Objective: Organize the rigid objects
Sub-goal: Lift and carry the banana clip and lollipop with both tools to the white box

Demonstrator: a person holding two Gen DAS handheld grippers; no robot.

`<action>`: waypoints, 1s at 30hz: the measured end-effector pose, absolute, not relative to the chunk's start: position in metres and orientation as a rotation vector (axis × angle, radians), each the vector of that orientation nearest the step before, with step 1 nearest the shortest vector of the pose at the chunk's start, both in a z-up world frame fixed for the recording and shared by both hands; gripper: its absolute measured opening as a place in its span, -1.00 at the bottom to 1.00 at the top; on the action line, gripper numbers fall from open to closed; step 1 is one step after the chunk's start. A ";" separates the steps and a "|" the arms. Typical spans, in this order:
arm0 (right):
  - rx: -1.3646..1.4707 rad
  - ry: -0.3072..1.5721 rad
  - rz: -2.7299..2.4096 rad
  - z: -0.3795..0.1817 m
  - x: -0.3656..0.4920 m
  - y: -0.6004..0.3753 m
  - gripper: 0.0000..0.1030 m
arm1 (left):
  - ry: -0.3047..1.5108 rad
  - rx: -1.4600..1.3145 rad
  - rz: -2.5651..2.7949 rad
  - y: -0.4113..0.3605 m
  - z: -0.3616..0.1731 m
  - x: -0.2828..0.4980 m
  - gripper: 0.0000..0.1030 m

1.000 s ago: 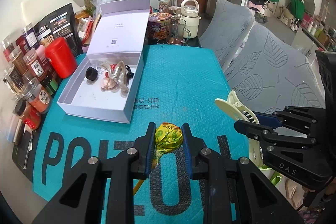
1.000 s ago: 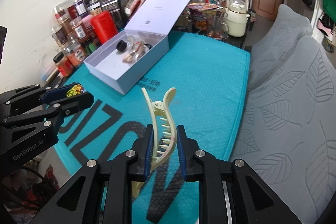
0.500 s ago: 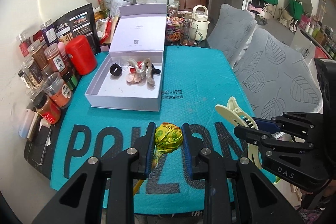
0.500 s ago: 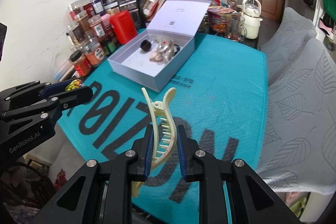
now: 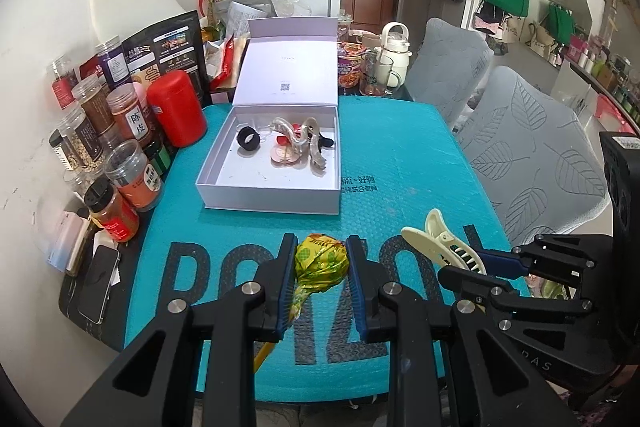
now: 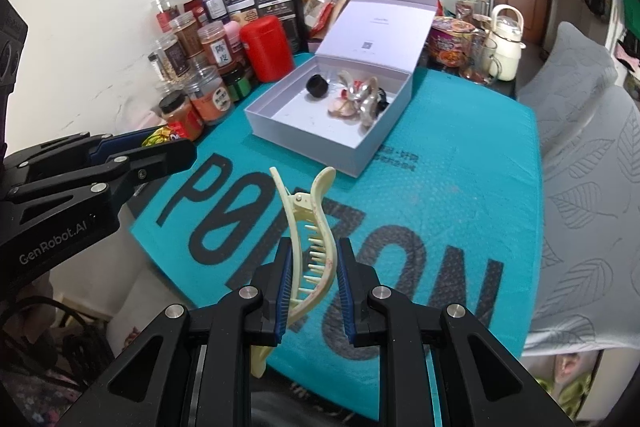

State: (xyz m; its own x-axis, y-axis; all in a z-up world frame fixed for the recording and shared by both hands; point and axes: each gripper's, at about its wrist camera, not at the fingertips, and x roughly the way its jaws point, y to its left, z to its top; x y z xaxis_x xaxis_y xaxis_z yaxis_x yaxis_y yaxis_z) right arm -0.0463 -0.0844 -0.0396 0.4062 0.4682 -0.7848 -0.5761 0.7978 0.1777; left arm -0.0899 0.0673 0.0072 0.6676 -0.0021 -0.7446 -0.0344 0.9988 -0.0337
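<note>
Carrying both finds: left tongs [image 5: 321,269] pinching the lollipop [image 5: 320,262], right tongs [image 6: 313,281] pinching the hair claw [image 6: 310,239]; I should release low inside the white box [image 5: 276,203].

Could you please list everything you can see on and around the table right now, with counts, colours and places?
Teal padded mat: one, covers table.
Open white cardboard box: one, mid-mat, holding a black ring and pearly hair clips.
Red canister: one, left of box.
Spice jars: several, along wall.
White kettle: one, far end.
Yellow-wrapped lollipop: one, in left tool.
Cream claw hair clip: one, in right tool.
</note>
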 end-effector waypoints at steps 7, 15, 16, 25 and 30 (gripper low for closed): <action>-0.152 0.936 0.689 -0.038 -0.039 -0.055 -0.59 | 0.827 -0.059 0.036 0.093 0.009 -0.083 -0.53; -0.170 0.929 0.704 -0.037 -0.019 -0.026 -0.59 | 0.826 -0.070 0.049 0.122 0.007 -0.065 -0.53; -0.172 0.929 0.706 -0.037 -0.016 -0.023 -0.59 | 0.825 -0.072 0.049 0.125 0.007 -0.063 -0.53; -0.190 0.917 0.714 -0.034 0.014 0.001 -0.59 | 0.819 -0.081 0.053 0.152 0.007 -0.032 -0.53; -0.191 0.916 0.706 -0.034 0.034 0.011 -0.59 | 0.819 -0.081 0.048 0.165 0.005 -0.010 -0.53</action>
